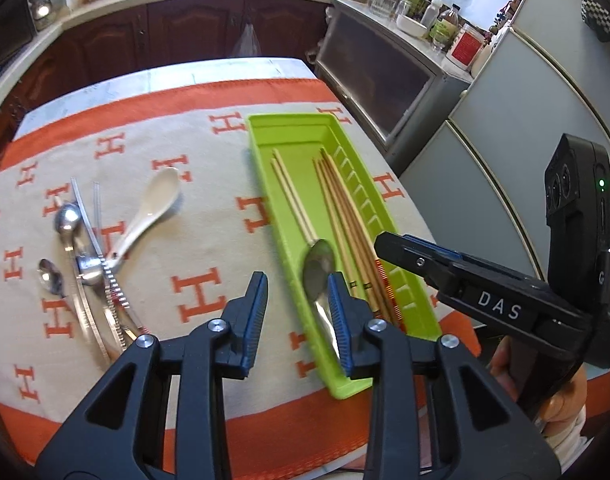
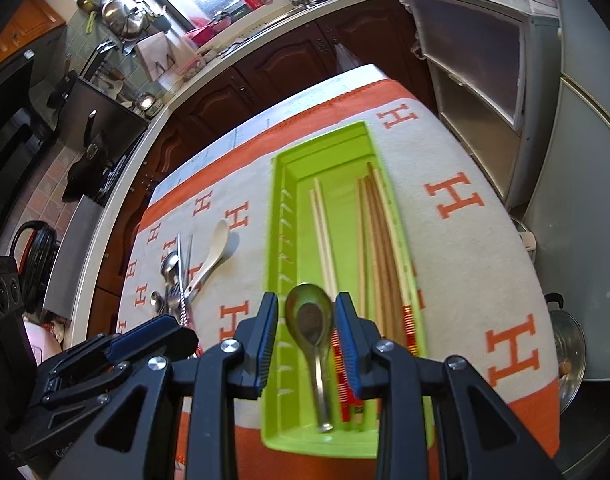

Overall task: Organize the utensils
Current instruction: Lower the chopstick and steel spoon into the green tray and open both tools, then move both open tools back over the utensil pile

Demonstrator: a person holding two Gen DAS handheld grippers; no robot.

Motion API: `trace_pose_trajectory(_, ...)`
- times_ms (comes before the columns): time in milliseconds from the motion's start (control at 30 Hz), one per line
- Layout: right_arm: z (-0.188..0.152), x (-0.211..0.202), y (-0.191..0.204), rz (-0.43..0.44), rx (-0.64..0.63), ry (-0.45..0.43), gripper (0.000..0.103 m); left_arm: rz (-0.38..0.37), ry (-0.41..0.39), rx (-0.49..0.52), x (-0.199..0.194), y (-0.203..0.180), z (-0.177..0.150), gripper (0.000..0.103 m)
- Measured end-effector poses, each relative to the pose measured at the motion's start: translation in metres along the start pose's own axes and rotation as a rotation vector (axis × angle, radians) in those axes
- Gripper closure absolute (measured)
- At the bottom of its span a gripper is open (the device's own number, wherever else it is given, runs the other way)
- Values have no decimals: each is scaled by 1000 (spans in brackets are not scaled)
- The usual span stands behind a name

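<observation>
**A:** so where's the metal spoon (image 2: pixel 310 320) right now?

**B:** lying in the green utensil tray (image 1: pixel 261 168), bowl up, beside the wooden chopsticks (image 1: pixel 345 216). Left hand-held gripper (image 1: pixel 297 296) hovers over the tray's near left edge, pads apart, nothing between them.

**A:** and the right one?

**B:** right hand-held gripper (image 2: pixel 306 332) is above the tray, jaws partly apart. In its own view the spoon's bowl shows in the gap, but the pads aren't touching it, so it's holding nothing.

**A:** rest of the stuff?

**B:** still out on the tabletop cloth (image 1: pixel 209 208), well left of the tray: a white ceramic spoon (image 1: pixel 147 216) leaning on a pile of metal spoons and utensils (image 1: pixel 89 276).
</observation>
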State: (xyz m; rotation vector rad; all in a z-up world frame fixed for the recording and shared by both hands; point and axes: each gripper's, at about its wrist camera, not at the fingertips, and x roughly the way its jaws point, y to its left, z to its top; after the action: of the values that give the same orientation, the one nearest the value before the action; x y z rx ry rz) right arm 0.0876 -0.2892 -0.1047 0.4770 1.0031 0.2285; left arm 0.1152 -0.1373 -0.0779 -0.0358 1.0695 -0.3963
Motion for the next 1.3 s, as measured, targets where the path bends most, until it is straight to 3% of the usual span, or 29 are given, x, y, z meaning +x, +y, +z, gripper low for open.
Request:
trace_pose_trajectory(500,-14,2,61,-9,-121,14,74,63,-70,-92,-48,64,-26,75)
trace_pose_trajectory(867,-17,24,116,-34,-243,70,74,132,-52,-154,-65,128,-44,75)
trace_pose_trajectory(1100,-2,42,156,-22,-326,97,74,202,-84,-217,-102,198,-28,75)
trace_pose_trajectory(1300,12,73,188,9,-388,141,74,243,-141,-326,-128,256,-2,68)
